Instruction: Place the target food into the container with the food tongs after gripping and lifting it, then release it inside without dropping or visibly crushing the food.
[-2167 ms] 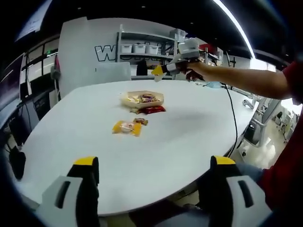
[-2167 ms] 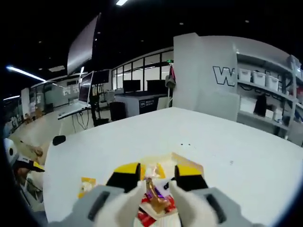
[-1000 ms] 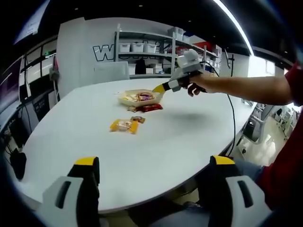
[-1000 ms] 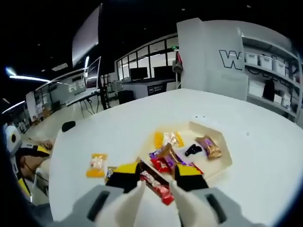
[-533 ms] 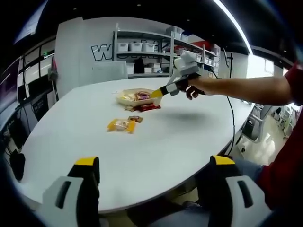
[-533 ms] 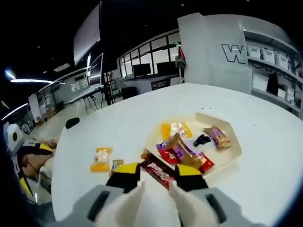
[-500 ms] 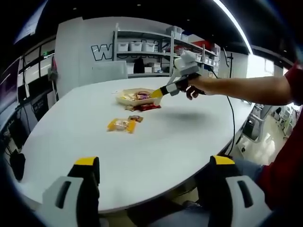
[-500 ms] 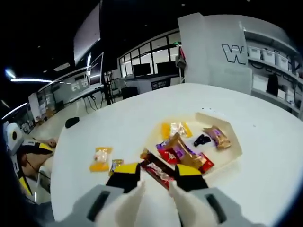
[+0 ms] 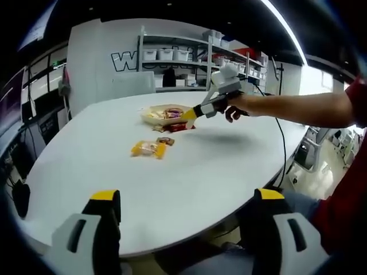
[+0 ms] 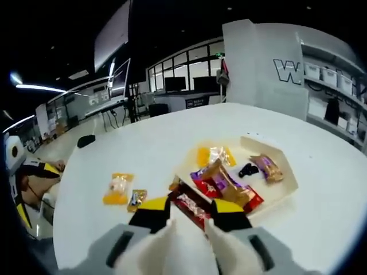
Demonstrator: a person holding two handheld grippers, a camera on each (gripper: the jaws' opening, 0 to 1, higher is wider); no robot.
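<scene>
Big white table (image 9: 189, 172), rounded edge, office shelving behind

Left gripper (image 9: 186, 229) low at the near edge of the table, jaws spread wide apart with nothing between them, yellow tips up. Well away from the food

Right gripper (image 10: 187, 213) out over the middle of the table, held by a hand (image 9: 236, 106) on a bare forearm with a red sleeve at the shoulder. In the left gripper view the right gripper (image 9: 190, 115) points down at the near rim of the container. Its jaws stand a narrow gap apart; a dark red wrapped bar (image 10: 189, 206) lies on the table in line with that gap, running up-left from between the yellow tips. Cannot tell whether the tips are pinching it or only straddling it

Container (image 10: 287, 172): shallow pale paper tray, open top. Inside it: a yellow-and-clear packet (image 10: 213, 155) at the far left corner, a small black piece (image 10: 247, 170), a brown wrapped sweet (image 10: 267, 167) to the right, a tan-and-purple wrapper (image 10: 221, 177) lying over a red packet (image 10: 252, 200) at the near side

The dark red bar is outside the tray, just beside its near-left edge

Loose on the table farther left: an orange packet (image 10: 117, 188) and a small brown-blue wrapped sweet (image 10: 136, 198), close together, apart from the tray. Same pair seen from the left gripper view, orange packet (image 9: 148, 149) nearer
</scene>
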